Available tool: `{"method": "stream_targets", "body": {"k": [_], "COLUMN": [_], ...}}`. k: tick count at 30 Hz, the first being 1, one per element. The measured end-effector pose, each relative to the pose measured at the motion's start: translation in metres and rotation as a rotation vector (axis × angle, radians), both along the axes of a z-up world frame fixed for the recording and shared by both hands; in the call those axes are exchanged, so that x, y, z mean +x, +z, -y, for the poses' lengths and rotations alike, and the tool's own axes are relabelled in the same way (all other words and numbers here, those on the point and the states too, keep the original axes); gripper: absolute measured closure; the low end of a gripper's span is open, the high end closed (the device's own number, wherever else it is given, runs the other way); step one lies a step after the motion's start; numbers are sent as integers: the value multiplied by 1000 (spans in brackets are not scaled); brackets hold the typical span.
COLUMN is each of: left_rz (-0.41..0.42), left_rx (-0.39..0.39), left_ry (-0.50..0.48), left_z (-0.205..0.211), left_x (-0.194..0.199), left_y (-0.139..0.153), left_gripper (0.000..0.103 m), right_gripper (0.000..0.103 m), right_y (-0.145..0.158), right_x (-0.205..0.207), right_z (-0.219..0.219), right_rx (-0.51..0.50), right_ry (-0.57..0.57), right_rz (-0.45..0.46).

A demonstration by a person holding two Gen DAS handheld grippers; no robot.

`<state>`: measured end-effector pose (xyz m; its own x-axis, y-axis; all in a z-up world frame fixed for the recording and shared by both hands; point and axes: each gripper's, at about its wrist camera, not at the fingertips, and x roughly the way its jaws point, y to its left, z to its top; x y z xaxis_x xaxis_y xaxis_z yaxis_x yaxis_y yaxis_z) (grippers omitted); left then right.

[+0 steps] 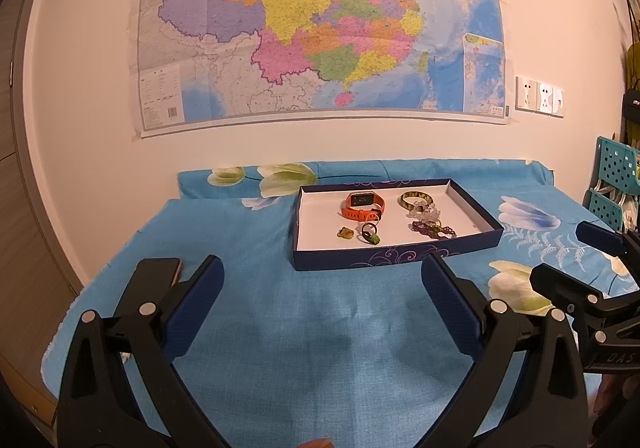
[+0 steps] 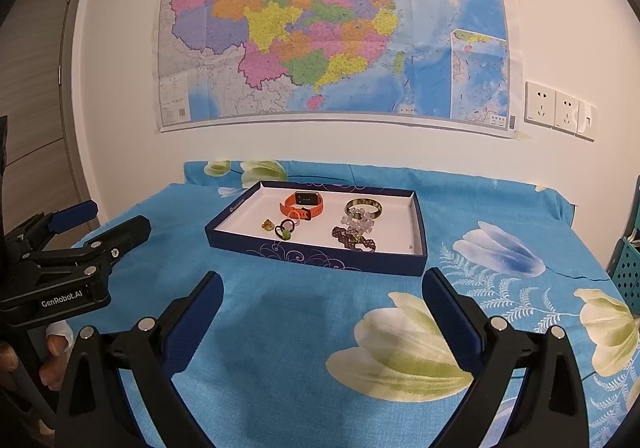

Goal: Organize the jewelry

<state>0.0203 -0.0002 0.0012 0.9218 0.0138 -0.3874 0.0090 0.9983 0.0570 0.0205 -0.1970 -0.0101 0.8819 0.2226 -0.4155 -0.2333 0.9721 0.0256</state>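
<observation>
Jewelry (image 2: 320,221) lies gathered inside a shallow navy tray (image 2: 312,254) with a white floor, set on the table (image 2: 280,328) under a blue floral cloth. An orange watch (image 2: 303,204) sits toward the back, a mottled bangle (image 2: 363,206) to its right, clear beads (image 2: 362,224) and a dark purple bead string (image 2: 354,240) heaped in front of the bangle and touching each other, and a small amber piece (image 2: 267,224) beside a black ring with a green stone (image 2: 285,231) at the front left.

The left gripper (image 1: 322,288) is spread wide and holds nothing; the right gripper (image 2: 322,302) is likewise spread and empty. Both hover over the cloth in front of the tray, well apart from its contents.

Everything appears already in the tray, so the step in hand is probably sorting or finishing. If a piece is to be moved, come in from above over the front wall, take the watch or bangle first since they lie free, and pinch the bead strings at a single strand so the tangled pile does not drag along.

A dark flat object (image 1: 160,272), perhaps a phone, lies at the left table edge; a wall map (image 2: 332,23), sockets (image 2: 556,109) and a teal crate (image 1: 612,183) stand clear of the work
</observation>
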Motion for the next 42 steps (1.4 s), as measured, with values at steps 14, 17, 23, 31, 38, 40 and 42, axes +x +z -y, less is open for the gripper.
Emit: {"method": "stream_targets", "body": {"k": [14, 17, 23, 31, 38, 40, 42], "left_rz": [-1, 0, -1, -1, -1, 0, 0], "left_rx": [1, 1, 0, 1, 0, 1, 1], "left_ry": [0, 0, 0, -1, -1, 0, -1], "left_z": [0, 0, 0, 0, 0, 0, 0], "left_x": [0, 0, 0, 0, 1, 1, 0], "left_y": [-1, 0, -1, 0, -1, -1, -1], "left_gripper": [6, 6, 6, 6, 6, 6, 6], "right_gripper": [7, 7, 7, 7, 7, 7, 7], "right_y": [-2, -2, -2, -2, -2, -2, -2], "right_x": [1, 1, 1, 1, 0, 0, 1], "right_z": [0, 1, 2, 2, 3, 3, 3], "right_rx": [1, 3, 4, 7, 5, 5, 5], "right_ry": [-3, -6, -6, -6, -6, -7, -5], "right_rz": [-6, -5, -4, -3, 2, 1, 1]}}
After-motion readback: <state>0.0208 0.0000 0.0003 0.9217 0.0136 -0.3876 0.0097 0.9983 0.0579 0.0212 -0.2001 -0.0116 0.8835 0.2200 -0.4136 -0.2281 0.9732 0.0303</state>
